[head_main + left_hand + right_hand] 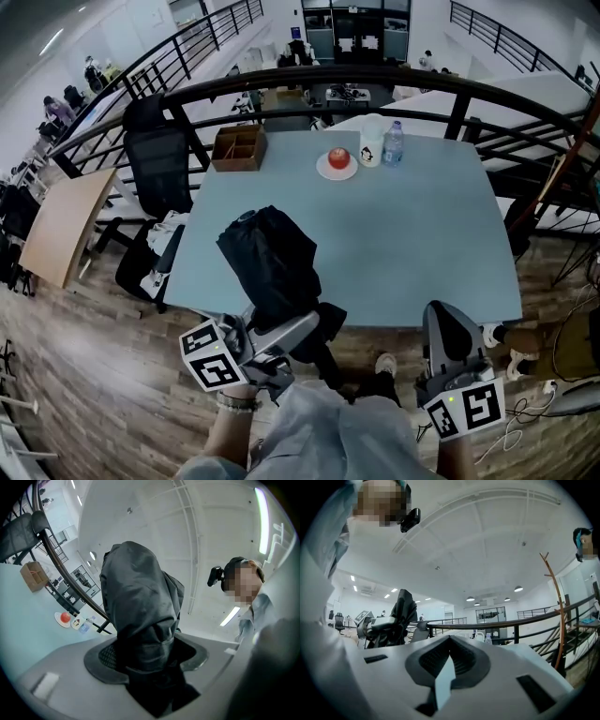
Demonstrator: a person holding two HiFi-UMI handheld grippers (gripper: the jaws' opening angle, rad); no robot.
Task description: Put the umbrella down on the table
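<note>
The umbrella (272,262) is black, folded into a loose, crinkled bundle. It stands nearly upright over the near edge of the pale blue tabletop (403,244), clamped in the left tongs (289,330). The right tongs (448,323) are drawn together and empty. At the tabletop's far edge stand a wooden box (238,147), an apple (338,157) on a plate, and a bottle (393,143), with a black railing (375,77) behind them.

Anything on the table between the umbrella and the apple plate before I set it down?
No: in the head view the stretch of table between the umbrella and the apple plate is bare.
</note>
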